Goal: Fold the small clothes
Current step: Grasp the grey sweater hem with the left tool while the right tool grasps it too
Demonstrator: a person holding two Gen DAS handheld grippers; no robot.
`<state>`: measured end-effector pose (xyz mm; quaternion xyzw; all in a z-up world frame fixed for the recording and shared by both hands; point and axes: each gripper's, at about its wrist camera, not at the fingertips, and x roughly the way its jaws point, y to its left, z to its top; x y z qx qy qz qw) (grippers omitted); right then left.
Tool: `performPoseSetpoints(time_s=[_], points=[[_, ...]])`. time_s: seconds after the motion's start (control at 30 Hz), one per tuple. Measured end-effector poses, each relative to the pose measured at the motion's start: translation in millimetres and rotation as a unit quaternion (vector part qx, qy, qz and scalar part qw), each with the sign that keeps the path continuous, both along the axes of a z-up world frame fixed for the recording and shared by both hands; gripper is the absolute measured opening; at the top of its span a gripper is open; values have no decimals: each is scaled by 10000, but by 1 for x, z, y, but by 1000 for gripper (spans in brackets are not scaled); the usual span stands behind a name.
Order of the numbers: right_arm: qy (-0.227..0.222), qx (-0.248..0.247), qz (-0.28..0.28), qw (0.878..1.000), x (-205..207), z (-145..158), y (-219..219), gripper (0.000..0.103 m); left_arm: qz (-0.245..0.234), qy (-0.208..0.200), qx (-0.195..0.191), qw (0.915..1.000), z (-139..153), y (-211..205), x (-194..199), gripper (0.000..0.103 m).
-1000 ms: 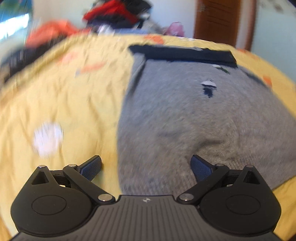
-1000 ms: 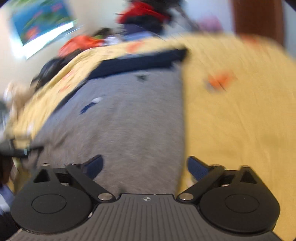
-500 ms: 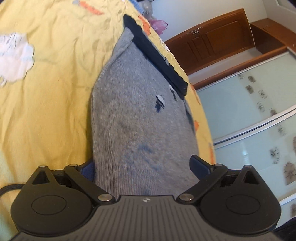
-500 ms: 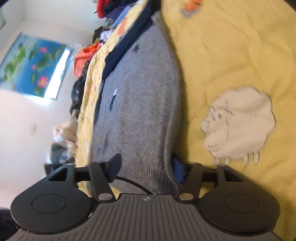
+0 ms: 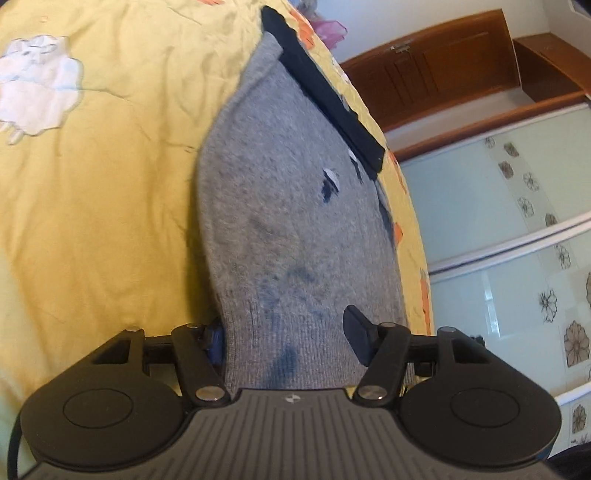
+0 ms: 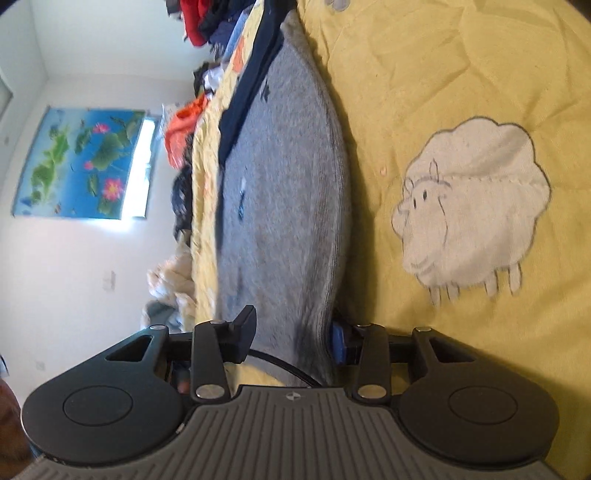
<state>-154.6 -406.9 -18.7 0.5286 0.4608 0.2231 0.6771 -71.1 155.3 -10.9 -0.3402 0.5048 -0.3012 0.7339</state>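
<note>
A grey knitted garment [image 5: 295, 229] with a dark navy band [image 5: 325, 96] at its far end lies flat on a yellow bedspread [image 5: 103, 206]. Small dark and white motifs are on the knit. Its ribbed near hem reaches into both grippers.

The left gripper [image 5: 286, 341] has this hem between its fingers, and its jaws are closing. One pad is at the left edge of the garment and the other lies over the grey fabric; I cannot tell if they already press on it. The right gripper [image 6: 293, 338] is at the other corner of the hem, and its jaws are closing too, with the edge of the knit between them. A thin black cable [image 6: 284, 363] runs across just under this hem.

The bedspread is printed with white sheep [image 6: 469, 210] and small orange shapes. At the far edge of the bed there is a heap of clothes [image 6: 199, 22] in red, orange and dark colours. A white wall carries a blue poster with flowers [image 6: 77, 162]. On the other side of the room there is a brown wooden door [image 5: 443, 62] and pale glass panels with a flower pattern [image 5: 517, 229].
</note>
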Motion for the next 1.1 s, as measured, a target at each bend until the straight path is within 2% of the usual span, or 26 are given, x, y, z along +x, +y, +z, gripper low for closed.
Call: performPoseSetpoints(time_s=[0.23,0.43,0.5,0.57,0.67,0.77,0.83,0.93,1.0,1.1], points=[[-8,268,-21,9996,6,-5,-3,50,-153,-91,-12,9998,-2,-8,-8,61],[47,933,-374,9949,9,-15,-11,60,-72,-24,-108,9999,-5,-6,-7,61],[73,875,-311,9957,14,-14,-9,59,-99,-37,-64,9999,-3,-6,-6,61],[132,630,-174,9978,18,-11,-6,55,-95,-41,-39,9999,-3,-7,-7,60],[188,474,-31,9987,15,-10,-5,50,-76,-11,93,9999,-6,-6,-8,34],[327,249,70,9991,7,-12,-4,34,0,85,146,9999,-12,-2,-8,21],[414,88,168,9990,2,-15,-3,20,10,113,135,9998,-13,0,-8,21],[337,-100,272,9990,-4,-12,2,16,-43,75,230,9997,-10,-2,-7,20],[266,-272,303,9988,-7,-8,5,15,-54,4,409,9992,-7,-5,-7,9],[51,-599,349,9976,-9,2,9,15,59,-245,793,9965,0,-11,-8,5]])
